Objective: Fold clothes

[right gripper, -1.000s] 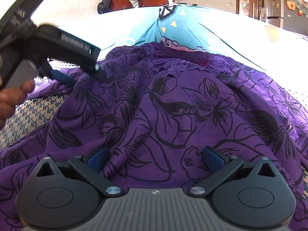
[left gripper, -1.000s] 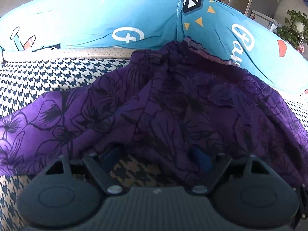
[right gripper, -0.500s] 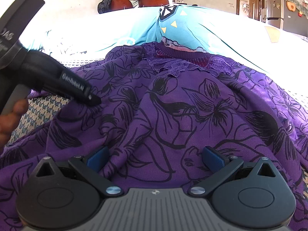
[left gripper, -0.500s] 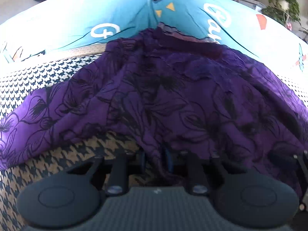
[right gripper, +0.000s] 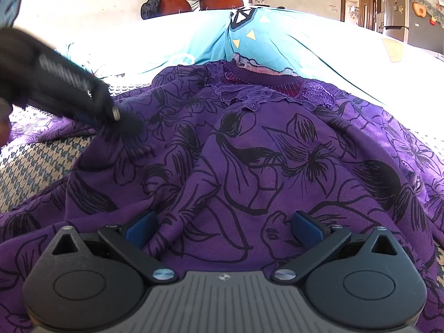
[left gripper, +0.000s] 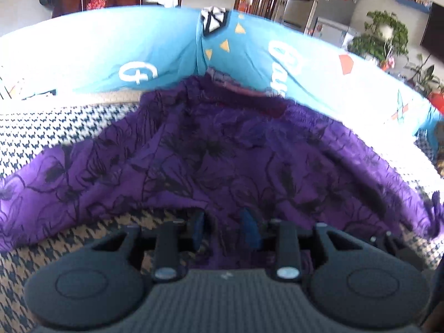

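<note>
A purple top with black flower outlines (left gripper: 236,152) lies spread on a houndstooth surface (left gripper: 55,122), lace collar at the far end (right gripper: 263,94). My left gripper (left gripper: 226,229) is shut on the fabric at its side edge and lifts it; purple cloth is pinched between the blue pads. In the right wrist view the left gripper (right gripper: 69,94) shows at the top's left edge. My right gripper (right gripper: 224,226) is open, its blue pads resting apart on the near part of the purple top (right gripper: 249,166).
A turquoise printed cushion or bedding (left gripper: 138,55) lies behind the collar. Beyond it stand wooden chairs (right gripper: 199,2), a fridge (left gripper: 333,2) and potted plants (left gripper: 385,38). Houndstooth cover shows to the left (right gripper: 33,161).
My left gripper went from open at the top's edge to shut on the fabric, then pulled it up and inward. My right gripper stayed open and still.
</note>
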Available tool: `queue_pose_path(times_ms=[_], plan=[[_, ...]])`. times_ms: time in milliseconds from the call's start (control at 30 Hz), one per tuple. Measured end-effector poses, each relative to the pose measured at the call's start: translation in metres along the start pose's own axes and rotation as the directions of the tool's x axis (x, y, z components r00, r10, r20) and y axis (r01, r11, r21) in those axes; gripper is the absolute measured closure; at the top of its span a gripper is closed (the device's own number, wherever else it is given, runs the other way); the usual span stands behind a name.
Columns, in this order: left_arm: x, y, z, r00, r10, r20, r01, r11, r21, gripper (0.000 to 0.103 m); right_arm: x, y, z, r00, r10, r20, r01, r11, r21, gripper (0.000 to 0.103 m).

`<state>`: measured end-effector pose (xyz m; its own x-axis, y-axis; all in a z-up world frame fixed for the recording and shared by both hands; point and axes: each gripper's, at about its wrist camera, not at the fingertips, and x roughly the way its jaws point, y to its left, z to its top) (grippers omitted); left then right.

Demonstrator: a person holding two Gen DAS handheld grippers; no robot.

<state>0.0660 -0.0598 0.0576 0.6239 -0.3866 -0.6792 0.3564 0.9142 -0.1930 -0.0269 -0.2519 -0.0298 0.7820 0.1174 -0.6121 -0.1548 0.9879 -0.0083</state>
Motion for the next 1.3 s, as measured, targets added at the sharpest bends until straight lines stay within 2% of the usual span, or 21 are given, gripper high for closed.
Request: queue_pose_path(times_ms=[133,200,267,300,333,367,500,600,733,833,1133,1200,1300], plan=[[-0.013,0.014,0.016,0.995,0.051,0.086,-0.05,0.999,-0.004,0.059,0.0,0.0,0.0,1.0,0.0,0.0,0.0,1.0,0.0,0.0],[-0.016,0.023,0.023,0.993,0.053,0.108,-0.051,0.998,-0.028,0.055,0.0,0.0,0.0,1.0,0.0,0.0,0.0,1.0,-0.001,0.0],[-0.018,0.03,0.028,0.989,0.071,0.128,-0.066,0.997,-0.037,0.038,0.0,0.0,0.0,1.0,0.0,0.0,0.0,1.0,-0.001,0.0],[-0.018,0.032,0.03,0.986,0.096,0.14,-0.094,0.995,-0.021,0.032,0.0,0.001,0.0,1.0,-0.001,0.0,0.001,1.0,-0.001,0.0],[-0.016,0.034,0.032,0.981,0.124,0.153,-0.125,0.992,0.002,0.021,0.0,0.001,0.0,1.0,-0.001,0.0,0.001,1.0,-0.002,0.0],[-0.014,0.036,0.034,0.974,0.151,0.167,-0.157,0.987,0.027,0.018,0.0,0.001,0.0,1.0,-0.002,0.0,0.002,1.0,-0.002,0.0],[0.006,0.059,0.043,0.971,0.195,0.138,-0.206,0.976,0.069,0.018,0.0,0.002,0.0,1.0,-0.003,0.0,0.003,1.0,-0.001,0.0],[0.022,0.081,0.047,0.976,0.193,0.102,-0.202,0.975,0.095,0.018,0.0,0.002,0.0,1.0,-0.003,0.001,0.003,1.0,-0.001,0.0],[0.038,0.104,0.049,0.974,0.21,0.084,-0.221,0.964,0.149,0.018,-0.001,0.002,0.0,1.0,-0.002,0.002,0.002,1.0,-0.001,0.0],[0.046,0.124,0.053,0.985,0.165,0.054,-0.171,0.978,0.122,0.018,-0.001,0.001,0.0,1.0,-0.001,0.003,0.001,1.0,-0.001,0.0],[0.079,0.142,0.046,0.99,0.138,-0.042,-0.13,0.98,0.15,0.008,-0.001,0.002,-0.001,1.0,-0.004,0.003,0.004,1.0,-0.003,0.0],[0.084,0.138,0.043,0.986,0.157,-0.05,-0.146,0.973,0.18,0.011,0.0,0.002,0.0,1.0,-0.005,0.003,0.005,1.0,-0.003,0.0],[0.087,0.136,0.043,0.987,0.149,-0.052,-0.137,0.974,0.182,0.02,0.0,0.003,0.0,1.0,-0.005,0.003,0.005,1.0,-0.003,0.0]])
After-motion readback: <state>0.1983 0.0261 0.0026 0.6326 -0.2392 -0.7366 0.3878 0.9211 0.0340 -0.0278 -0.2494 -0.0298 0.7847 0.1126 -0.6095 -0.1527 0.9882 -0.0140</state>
